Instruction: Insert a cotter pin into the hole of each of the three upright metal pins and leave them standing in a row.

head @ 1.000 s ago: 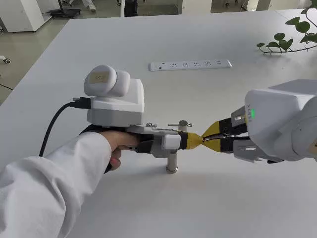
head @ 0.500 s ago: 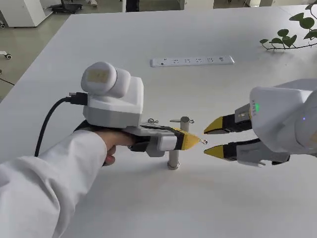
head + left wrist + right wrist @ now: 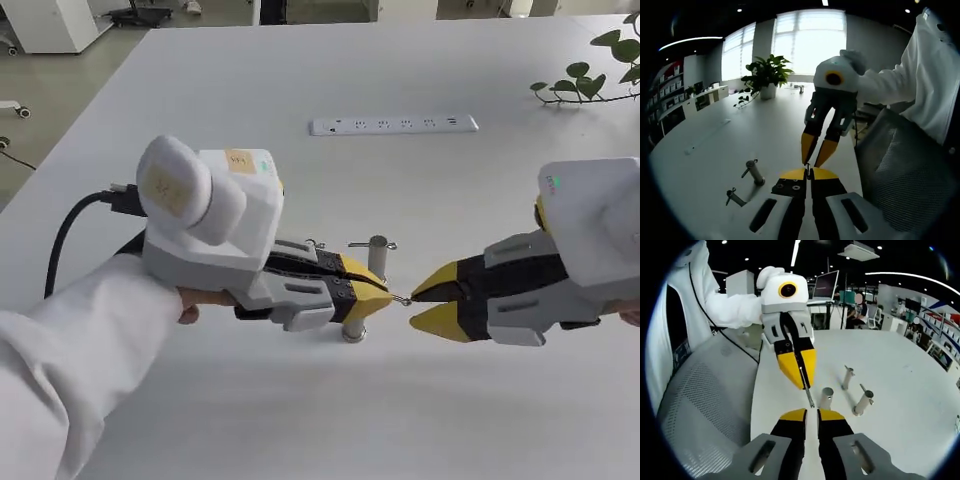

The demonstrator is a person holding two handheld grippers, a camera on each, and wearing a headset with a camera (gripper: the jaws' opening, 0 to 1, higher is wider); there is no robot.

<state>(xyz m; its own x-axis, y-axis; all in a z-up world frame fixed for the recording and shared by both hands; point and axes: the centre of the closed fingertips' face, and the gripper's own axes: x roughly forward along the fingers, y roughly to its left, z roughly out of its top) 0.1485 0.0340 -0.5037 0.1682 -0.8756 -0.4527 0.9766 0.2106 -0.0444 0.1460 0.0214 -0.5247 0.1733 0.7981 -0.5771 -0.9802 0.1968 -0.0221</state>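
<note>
My left gripper (image 3: 385, 300) is shut on a thin cotter pin (image 3: 400, 298), which sticks out of its yellow tips toward the right. Facing it tip to tip, my right gripper (image 3: 415, 304) is open, its jaws slightly apart just past the pin's free end. In the right gripper view the cotter pin (image 3: 809, 395) points down at my own jaws. A bare upright metal pin (image 3: 826, 397) stands just beyond them. Two more metal pins (image 3: 847, 376) (image 3: 863, 401) stand behind it, each with a cotter pin through its top. The left gripper hides most of the bare metal pin (image 3: 352, 328) in the head view.
A white power strip (image 3: 393, 125) lies farther back on the white table (image 3: 300, 90). Plant leaves (image 3: 590, 85) reach in at the back right. The person's white sleeve (image 3: 70, 370) crosses the near left.
The right gripper, shut at the left gripper's tip a second ago, opened and drew back, then came close again with narrower jaws. The left gripper has rolled and still holds the cotter pin.
</note>
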